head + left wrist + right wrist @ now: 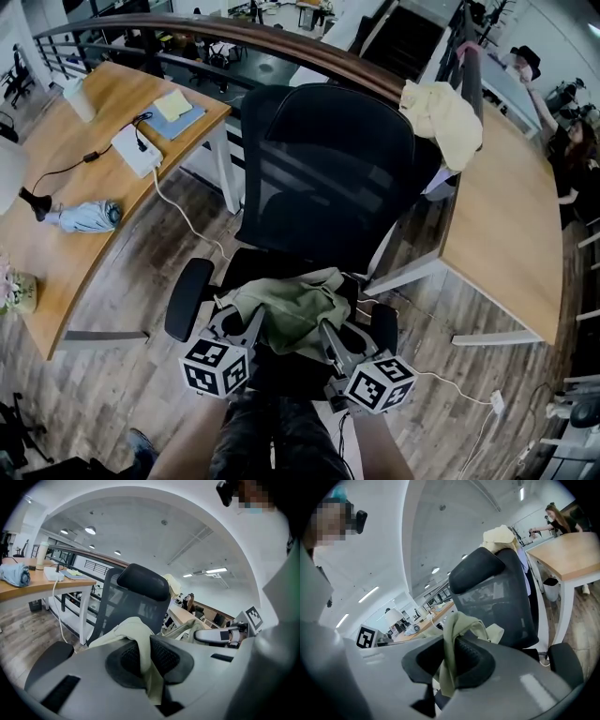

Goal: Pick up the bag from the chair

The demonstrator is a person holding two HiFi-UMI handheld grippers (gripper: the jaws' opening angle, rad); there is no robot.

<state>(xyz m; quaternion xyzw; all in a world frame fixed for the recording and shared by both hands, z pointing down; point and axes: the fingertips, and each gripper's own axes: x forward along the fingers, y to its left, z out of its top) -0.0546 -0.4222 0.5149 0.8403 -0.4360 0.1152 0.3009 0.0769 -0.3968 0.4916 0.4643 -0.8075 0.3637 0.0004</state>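
A pale green cloth bag (292, 307) hangs in front of the black mesh office chair (323, 178), above its seat. My left gripper (242, 319) is shut on the bag's left side; in the left gripper view a fold of the bag (140, 648) is pinched between the black pads (164, 658). My right gripper (328, 330) is shut on the bag's right side; the right gripper view shows the cloth (451, 653) clamped between its pads (471, 660). The bag sags between the two grippers, and whether its underside still touches the seat is hidden.
Wooden desks stand on both sides: the left desk (66, 187) bears a power strip (136, 150), notebooks and a folded umbrella (86, 217). A yellow cloth (442, 117) hangs by the right desk (506, 225). Cables run over the wood floor. Chair armrests (187, 298) flank the bag.
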